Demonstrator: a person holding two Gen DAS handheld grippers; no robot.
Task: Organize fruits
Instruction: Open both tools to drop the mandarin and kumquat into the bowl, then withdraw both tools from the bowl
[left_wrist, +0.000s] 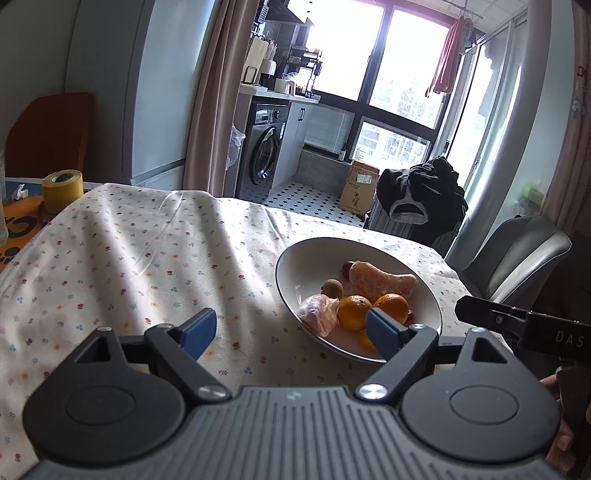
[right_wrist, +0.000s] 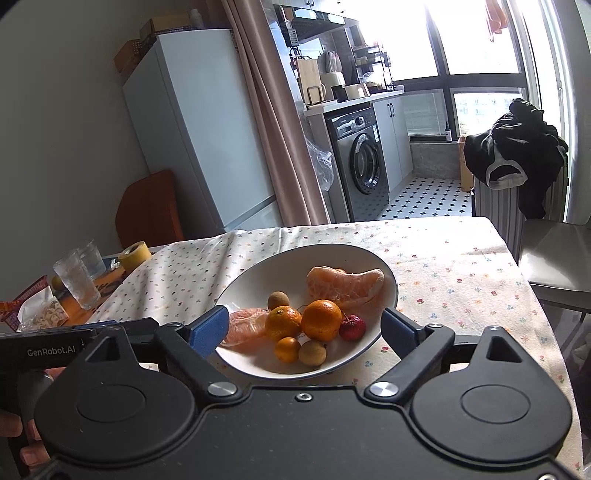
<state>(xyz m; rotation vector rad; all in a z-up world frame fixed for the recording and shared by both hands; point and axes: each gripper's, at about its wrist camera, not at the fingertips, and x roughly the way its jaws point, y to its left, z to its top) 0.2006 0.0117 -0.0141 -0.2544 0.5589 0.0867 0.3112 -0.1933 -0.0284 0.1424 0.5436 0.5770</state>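
Your right gripper (right_wrist: 304, 332) hangs just before the white bowl (right_wrist: 384, 275), fingers spread wide and holding nothing. Your left gripper (left_wrist: 291, 332) is spread the same way, beside the bowl's left rim. That bowl sits on the floral tablecloth (right_wrist: 443, 266) and holds peeled pomelo pieces (right_wrist: 343, 282), two oranges (right_wrist: 321, 319), a small kumquat (right_wrist: 287, 349) and a red berry (right_wrist: 352, 326).

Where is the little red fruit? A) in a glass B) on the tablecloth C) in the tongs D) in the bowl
D: the red fruit lies in the bowl, beside an orange; both tongs are open and empty.
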